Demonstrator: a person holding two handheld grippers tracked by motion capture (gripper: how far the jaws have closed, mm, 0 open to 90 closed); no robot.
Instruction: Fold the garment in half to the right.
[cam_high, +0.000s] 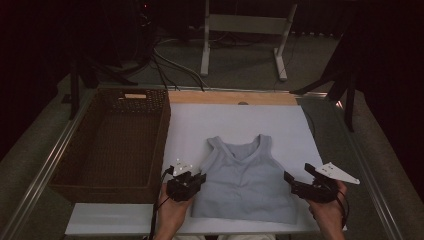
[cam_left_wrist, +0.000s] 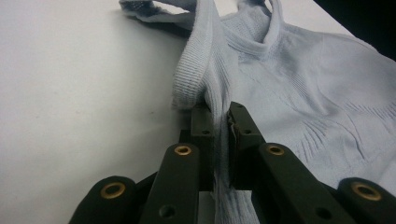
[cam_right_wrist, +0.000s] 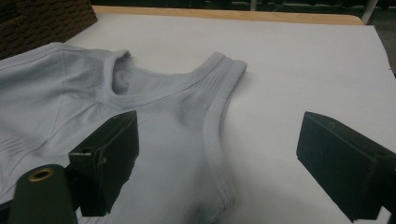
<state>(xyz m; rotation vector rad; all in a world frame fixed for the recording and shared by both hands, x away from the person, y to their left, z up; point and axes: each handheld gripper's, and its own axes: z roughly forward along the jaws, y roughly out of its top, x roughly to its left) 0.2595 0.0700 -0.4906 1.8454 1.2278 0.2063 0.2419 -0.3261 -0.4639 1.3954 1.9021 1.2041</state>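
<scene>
The pale blue ribbed knit tank top (cam_high: 246, 180) lies flat at lower centre; the left gripper (cam_high: 192, 178) pinches its side edge, so the wide-open right gripper (cam_high: 300, 181) should bite the opposite armhole hem squarely

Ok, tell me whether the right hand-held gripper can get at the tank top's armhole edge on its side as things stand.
Probably yes. The right hand-held gripper is open, its jaws standing either side of the tank top's ribbed armhole edge, and only bare white board lies around it.
</scene>
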